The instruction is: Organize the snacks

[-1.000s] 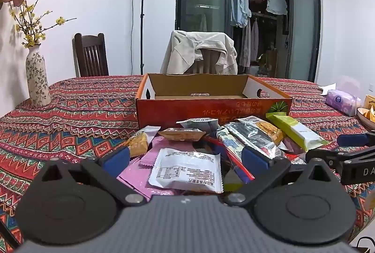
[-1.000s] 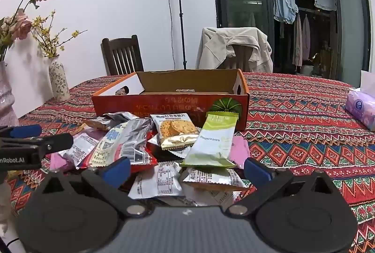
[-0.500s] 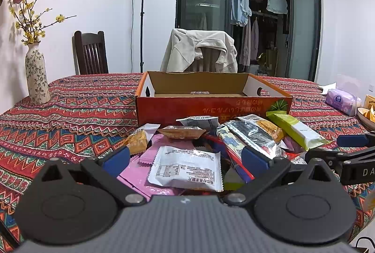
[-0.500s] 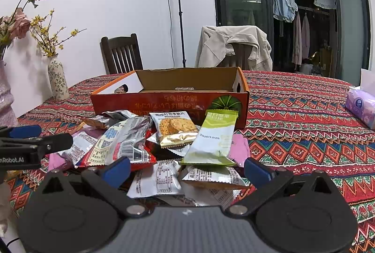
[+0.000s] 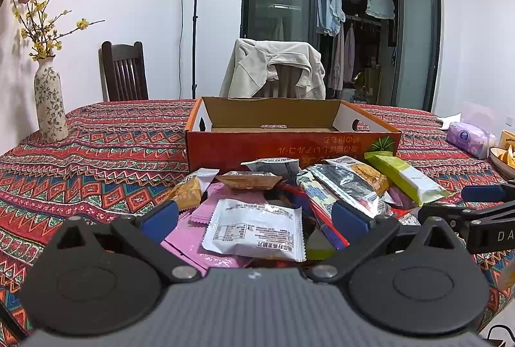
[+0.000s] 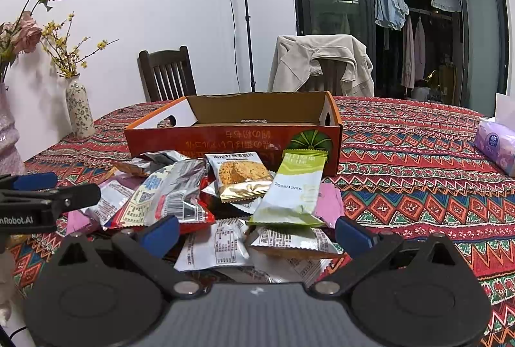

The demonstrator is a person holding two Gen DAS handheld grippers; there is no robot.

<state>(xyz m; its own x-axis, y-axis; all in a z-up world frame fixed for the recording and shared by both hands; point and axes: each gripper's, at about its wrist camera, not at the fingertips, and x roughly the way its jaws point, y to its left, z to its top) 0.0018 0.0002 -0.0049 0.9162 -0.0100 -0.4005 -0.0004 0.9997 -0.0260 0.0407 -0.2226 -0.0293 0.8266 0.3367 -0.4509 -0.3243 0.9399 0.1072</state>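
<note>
Several snack packets lie heaped on the patterned tablecloth in front of an open orange cardboard box (image 5: 289, 144) (image 6: 231, 138). In the left wrist view my left gripper (image 5: 254, 216) stands open low over the pile, a white packet (image 5: 254, 229) lying between its blue fingertips, untouched. In the right wrist view my right gripper (image 6: 256, 231) is open too, with a green packet (image 6: 293, 189), a biscuit packet (image 6: 241, 175) and white packets (image 6: 214, 245) lying ahead of it. Each gripper shows at the edge of the other's view. The box looks nearly empty inside.
A flowered vase (image 5: 50, 102) stands at the table's left edge. A purple tissue pack (image 5: 471, 138) (image 6: 495, 147) and a bowl (image 5: 503, 155) sit at the right. Two chairs (image 6: 167, 73) stand behind the table, one draped with a jacket (image 5: 273, 70).
Both views have shifted very slightly; the packets and box lie where they were, and both grippers stay open.
</note>
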